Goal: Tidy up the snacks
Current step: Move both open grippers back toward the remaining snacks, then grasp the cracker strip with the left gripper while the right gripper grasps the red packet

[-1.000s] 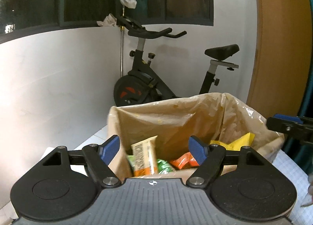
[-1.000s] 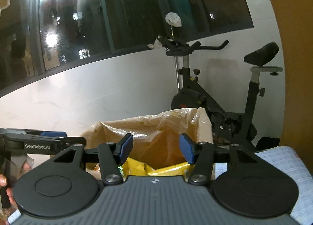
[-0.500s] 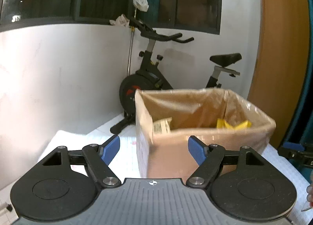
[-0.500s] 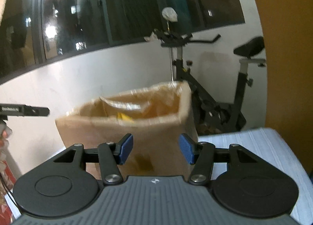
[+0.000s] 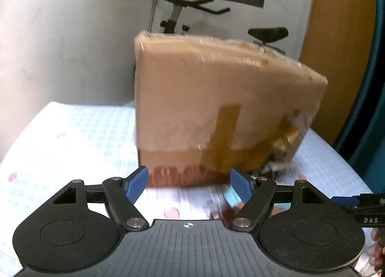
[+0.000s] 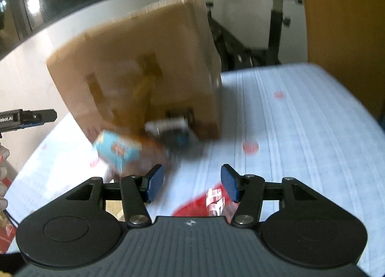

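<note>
Both grippers now sit lower than before, facing the cardboard box's (image 5: pixel 216 99) side at frame centre. Left gripper (image 5: pixel 190 184) released, empty. Blue snack packet (image 6: pixel 118 150) lies centre-left by the box. Right gripper (image 6: pixel 192 183) released, empty.

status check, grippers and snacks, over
Left gripper and right gripper both open, nothing between fingers. Cardboard box upright on table; light blue snack pack and a red pack lie loose in front. Picture blurred.
</note>
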The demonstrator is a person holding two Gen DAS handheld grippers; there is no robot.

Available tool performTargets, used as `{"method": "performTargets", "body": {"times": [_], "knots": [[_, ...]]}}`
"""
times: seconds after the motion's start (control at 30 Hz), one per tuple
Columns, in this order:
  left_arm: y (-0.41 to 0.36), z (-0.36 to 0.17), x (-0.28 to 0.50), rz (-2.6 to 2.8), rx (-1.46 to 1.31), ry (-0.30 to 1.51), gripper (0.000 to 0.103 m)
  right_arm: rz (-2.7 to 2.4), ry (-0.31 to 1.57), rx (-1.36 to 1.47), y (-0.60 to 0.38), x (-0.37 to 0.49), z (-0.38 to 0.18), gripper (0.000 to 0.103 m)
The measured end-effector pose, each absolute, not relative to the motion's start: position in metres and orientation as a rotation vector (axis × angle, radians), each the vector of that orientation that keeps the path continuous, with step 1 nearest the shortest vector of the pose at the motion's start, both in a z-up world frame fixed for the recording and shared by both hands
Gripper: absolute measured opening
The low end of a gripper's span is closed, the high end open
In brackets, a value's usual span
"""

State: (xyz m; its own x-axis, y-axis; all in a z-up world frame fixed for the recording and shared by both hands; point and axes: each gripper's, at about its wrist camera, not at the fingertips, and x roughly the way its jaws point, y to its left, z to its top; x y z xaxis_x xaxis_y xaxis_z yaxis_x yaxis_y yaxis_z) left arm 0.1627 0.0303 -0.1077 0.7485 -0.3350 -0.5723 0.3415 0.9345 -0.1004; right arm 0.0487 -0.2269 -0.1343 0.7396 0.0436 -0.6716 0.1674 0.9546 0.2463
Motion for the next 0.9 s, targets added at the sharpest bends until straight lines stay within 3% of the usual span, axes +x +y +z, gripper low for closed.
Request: {"method": "performTargets", "body": {"times": [0.37,0.7,0.9], "knots": [[0.028,-0.137,0.153,-0.383,-0.017,0.678,0.076,-0.111,0.911,0.318,-0.218,0.045,-0.167,0.060],[0.028,-0.142,0.142,-0.361,-0.032,0.695,0.076,-0.101,0.896,0.261,-0.208,0.069,-0.172,0.075],[0.029,-0.145,0.139,-0.350,-0.038,0.702,0.075,-0.091,0.884,0.117,-0.192,0.065,-0.177,0.076]]}}
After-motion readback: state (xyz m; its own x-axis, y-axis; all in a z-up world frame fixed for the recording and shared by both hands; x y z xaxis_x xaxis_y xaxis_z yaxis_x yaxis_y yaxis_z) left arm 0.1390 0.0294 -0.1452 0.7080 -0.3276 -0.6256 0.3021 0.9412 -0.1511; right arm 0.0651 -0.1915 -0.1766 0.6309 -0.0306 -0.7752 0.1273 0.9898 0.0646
